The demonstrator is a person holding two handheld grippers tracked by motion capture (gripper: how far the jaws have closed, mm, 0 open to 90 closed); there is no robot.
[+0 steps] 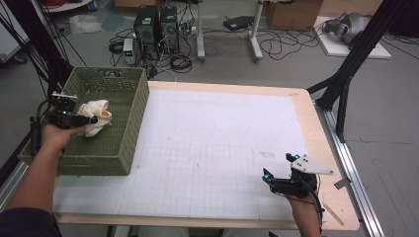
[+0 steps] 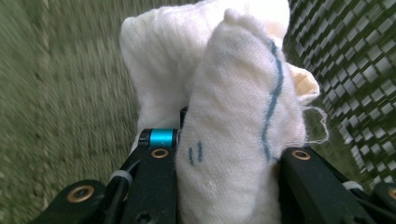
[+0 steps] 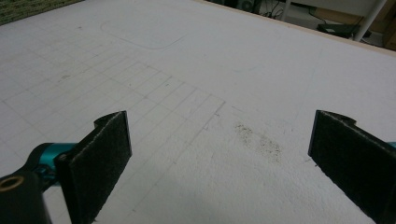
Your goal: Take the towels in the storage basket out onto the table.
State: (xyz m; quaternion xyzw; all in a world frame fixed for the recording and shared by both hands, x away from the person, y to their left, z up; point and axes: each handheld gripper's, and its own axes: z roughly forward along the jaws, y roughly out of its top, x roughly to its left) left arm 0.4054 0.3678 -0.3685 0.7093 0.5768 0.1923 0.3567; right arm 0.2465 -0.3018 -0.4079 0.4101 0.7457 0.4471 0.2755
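Presently the left gripper (image 1: 94, 120) clamps a bunched white cloth (image 2: 233, 116) over the green basket (image 1: 129, 129); loose folds may snag its wall. Right gripper (image 1: 279, 165) gapes empty, well apart from the basket.

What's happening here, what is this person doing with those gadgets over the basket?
A person holds a hand-held gripper in each hand at a table. The left gripper has clamped a bunched white cloth with blue markings and holds it above the inside of a green woven basket at the table's left edge. The right gripper is over the white gridded tabletop near the right front corner, its jaws wide open with nothing between them.
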